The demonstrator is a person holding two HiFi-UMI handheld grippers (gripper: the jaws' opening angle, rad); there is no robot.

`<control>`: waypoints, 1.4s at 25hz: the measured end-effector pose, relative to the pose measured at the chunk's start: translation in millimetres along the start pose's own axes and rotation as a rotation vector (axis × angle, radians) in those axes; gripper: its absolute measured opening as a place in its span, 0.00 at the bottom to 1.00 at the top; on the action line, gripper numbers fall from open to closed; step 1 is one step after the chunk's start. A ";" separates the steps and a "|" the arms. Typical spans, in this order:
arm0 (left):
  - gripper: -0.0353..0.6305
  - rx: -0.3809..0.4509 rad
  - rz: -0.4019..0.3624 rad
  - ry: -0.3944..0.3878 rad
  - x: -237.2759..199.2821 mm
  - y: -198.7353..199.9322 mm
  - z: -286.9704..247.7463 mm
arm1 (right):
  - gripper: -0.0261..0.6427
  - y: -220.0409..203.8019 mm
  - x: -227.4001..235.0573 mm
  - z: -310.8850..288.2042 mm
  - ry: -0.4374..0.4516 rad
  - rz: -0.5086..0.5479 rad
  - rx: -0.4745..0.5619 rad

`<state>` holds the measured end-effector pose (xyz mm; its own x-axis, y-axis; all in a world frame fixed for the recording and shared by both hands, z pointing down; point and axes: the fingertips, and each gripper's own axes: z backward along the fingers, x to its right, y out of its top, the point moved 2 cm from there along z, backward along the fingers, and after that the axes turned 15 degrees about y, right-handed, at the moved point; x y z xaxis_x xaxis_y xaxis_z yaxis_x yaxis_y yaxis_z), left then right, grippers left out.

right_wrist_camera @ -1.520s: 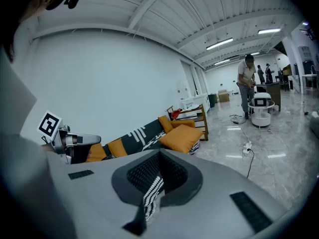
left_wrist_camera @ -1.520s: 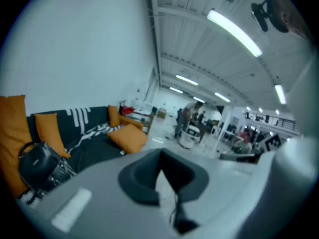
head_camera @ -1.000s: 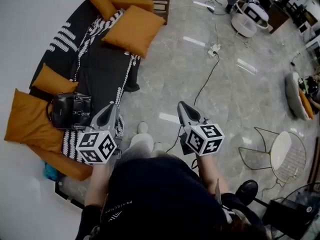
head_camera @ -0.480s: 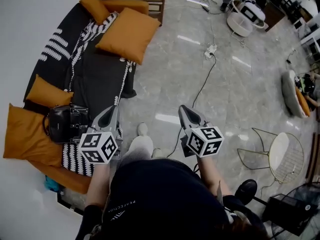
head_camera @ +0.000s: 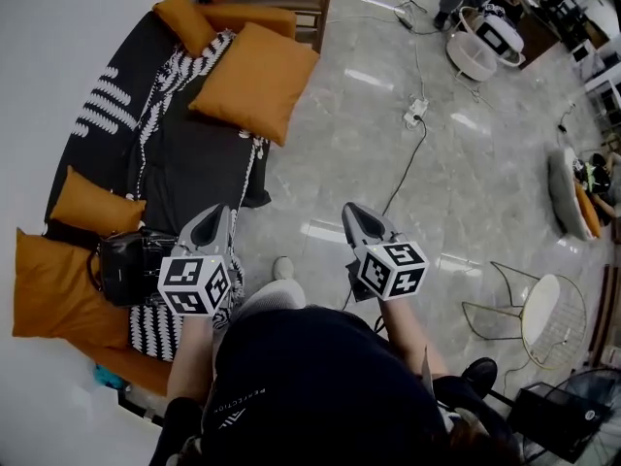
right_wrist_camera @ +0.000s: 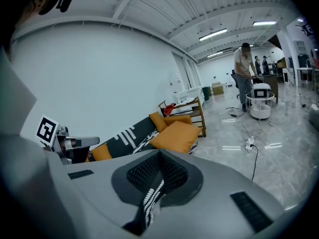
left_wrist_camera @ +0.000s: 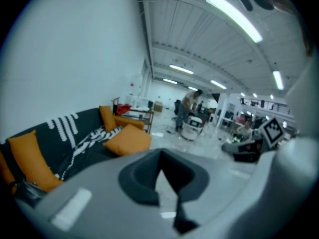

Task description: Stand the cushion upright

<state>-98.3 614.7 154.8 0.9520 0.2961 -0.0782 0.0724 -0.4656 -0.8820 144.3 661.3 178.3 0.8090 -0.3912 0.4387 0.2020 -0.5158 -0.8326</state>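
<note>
- anything in the way of the cushion point(head_camera: 254, 81)?
- no, it lies flat at the sofa's point(head_camera: 189, 158) far end. a black handbag point(head_camera: 131, 265) sits near, left of the left claw point(head_camera: 217, 217).
- the room?
- glossy grey floor point(head_camera: 475, 202), a cable point(head_camera: 423, 127) trailing across it.
- the claws?
- left claw and right claw point(head_camera: 353, 216) both closed, empty, further along the sofa than a second ago.
</note>
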 end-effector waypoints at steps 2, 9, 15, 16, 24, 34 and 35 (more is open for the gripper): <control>0.06 -0.001 -0.008 0.001 -7.8 4.9 -10.4 | 0.03 3.3 3.2 -15.9 0.003 -0.010 -0.006; 0.06 -0.048 0.000 0.008 -43.9 2.9 -46.1 | 0.03 10.5 11.5 -59.5 0.004 -0.027 -0.033; 0.06 -0.077 0.030 0.007 -49.3 4.5 -76.7 | 0.03 20.7 37.4 -76.1 -0.025 -0.039 -0.053; 0.06 -0.079 0.031 0.008 -49.2 5.5 -82.7 | 0.03 22.3 43.0 -80.8 -0.026 -0.041 -0.056; 0.06 -0.109 0.033 0.053 -45.7 23.0 -150.0 | 0.04 50.4 101.3 -132.3 0.003 -0.032 -0.089; 0.07 -0.136 0.078 0.148 -44.2 46.2 -249.0 | 0.04 84.3 166.4 -197.7 0.097 -0.032 -0.176; 0.07 -0.144 0.083 0.158 -42.7 46.4 -256.3 | 0.04 86.2 171.0 -203.0 0.111 -0.027 -0.187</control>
<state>-59.3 366.7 236.3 0.9904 0.1228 -0.0641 0.0227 -0.6004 -0.7994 188.0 395.2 250.3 0.7366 -0.4519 0.5032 0.1084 -0.6555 -0.7474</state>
